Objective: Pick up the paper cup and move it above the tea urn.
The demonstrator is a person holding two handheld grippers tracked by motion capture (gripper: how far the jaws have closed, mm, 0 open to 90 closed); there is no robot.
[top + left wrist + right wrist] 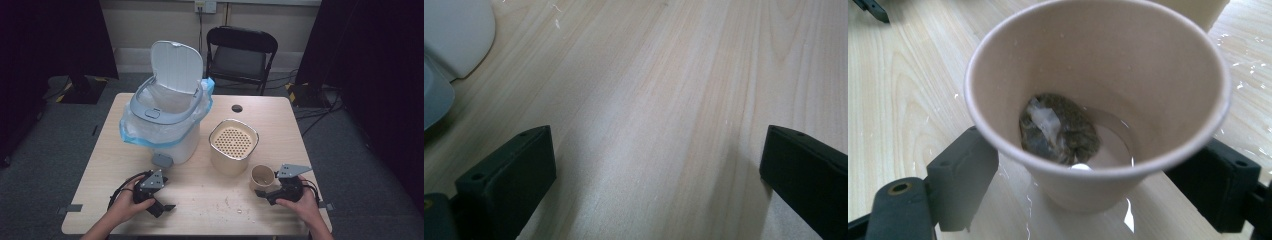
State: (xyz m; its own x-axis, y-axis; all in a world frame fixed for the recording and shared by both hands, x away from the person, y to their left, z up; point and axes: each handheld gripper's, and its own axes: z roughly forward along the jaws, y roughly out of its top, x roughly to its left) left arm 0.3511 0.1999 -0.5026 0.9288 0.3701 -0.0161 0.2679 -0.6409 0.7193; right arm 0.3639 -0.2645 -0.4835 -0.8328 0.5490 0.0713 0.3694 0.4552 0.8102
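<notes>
Your right hand rests low on the table, holding the right gripper level, its jaws spread on either side of the paper cup without pressing its wall. The cup stands upright just beside the beige strainer pot, a wet tea bag lying inside. Your left hand keeps the left gripper tipped down, released over bare wood, well apart from the cup.

The counter is evenly lit from above; surroundings are left dark. Close-up views are softly blurred.
</notes>
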